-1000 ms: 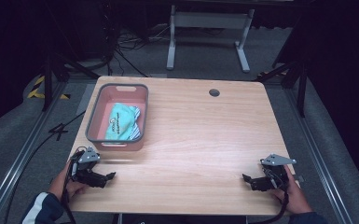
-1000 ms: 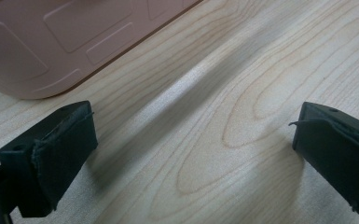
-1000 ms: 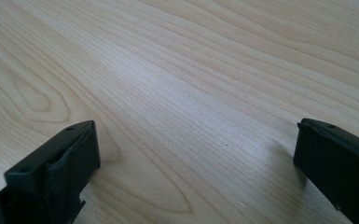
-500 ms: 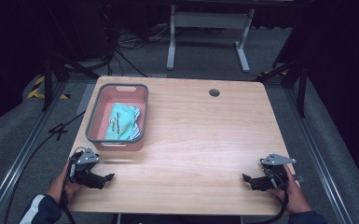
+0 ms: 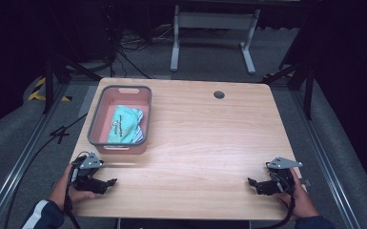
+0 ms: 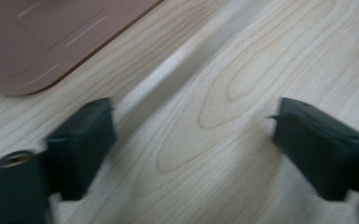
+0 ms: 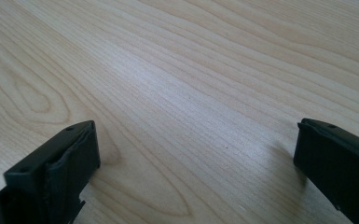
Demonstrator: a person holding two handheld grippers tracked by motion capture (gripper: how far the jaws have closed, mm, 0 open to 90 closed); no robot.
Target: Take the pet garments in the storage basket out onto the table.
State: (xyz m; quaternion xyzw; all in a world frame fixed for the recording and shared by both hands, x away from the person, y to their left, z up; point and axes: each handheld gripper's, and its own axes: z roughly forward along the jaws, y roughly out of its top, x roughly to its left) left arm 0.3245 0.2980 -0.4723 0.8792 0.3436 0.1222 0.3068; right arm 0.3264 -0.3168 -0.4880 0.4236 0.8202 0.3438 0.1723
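The left tongs (image 5: 106,183) rested low over the near left corner of the desk (image 5: 205,143), gripped by the person's left hand (image 5: 69,188), and pointed across the desk towards the right. Its 2 black jaws had just been closing, yet they stood well apart, and in the left gripper view nothing but bare wood lay between them (image 6: 193,140). Just beyond it sat a pink bin (image 5: 119,119) with a grey rim, near the left edge of the desk; a rounded corner of the bin's pink wall (image 6: 42,42) showed at the upper left of the left gripper view, near the jaws but apart from them. Inside the bin lay a crumpled turquoise cloth (image 5: 126,125), bunched towards the bin's right wall.

The right tongs (image 5: 254,185) sat at the near right corner of the desk, held by the right hand (image 5: 298,195), and pointed left towards the other tongs, well apart from it. Its 2 jaws were spread wide, with only the pale wood grain between them (image 7: 196,140).

A small dark round hole (image 5: 219,94) sat near the far edge of the desk.
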